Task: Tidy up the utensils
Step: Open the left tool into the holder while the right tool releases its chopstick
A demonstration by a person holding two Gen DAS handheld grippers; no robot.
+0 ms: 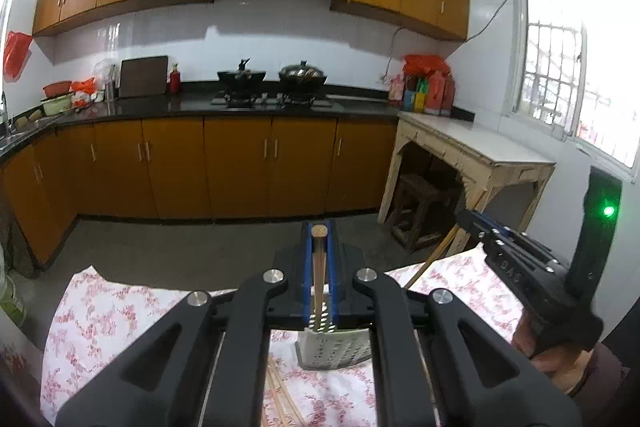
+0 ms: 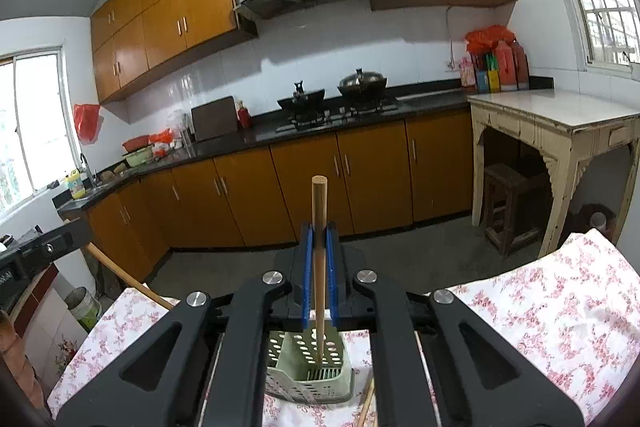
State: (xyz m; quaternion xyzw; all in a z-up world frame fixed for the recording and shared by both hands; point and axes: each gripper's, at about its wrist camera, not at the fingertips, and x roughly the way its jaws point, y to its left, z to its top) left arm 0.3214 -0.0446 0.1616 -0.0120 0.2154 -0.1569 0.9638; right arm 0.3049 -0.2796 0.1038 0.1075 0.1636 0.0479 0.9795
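Each claw is clamped on a pale wooden chopstick: the left claw (image 1: 319,239) at frame centre, the right claw (image 2: 319,235) likewise, its chopstick (image 2: 319,247) tip dipping into the perforated green holder (image 2: 310,367) at lower centre on the floral-clothed bench (image 2: 560,307). Loose chopsticks (image 1: 280,399) lie beside the holder.

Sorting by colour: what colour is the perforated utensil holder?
Pale green utensil holder, clearest in the right wrist view.
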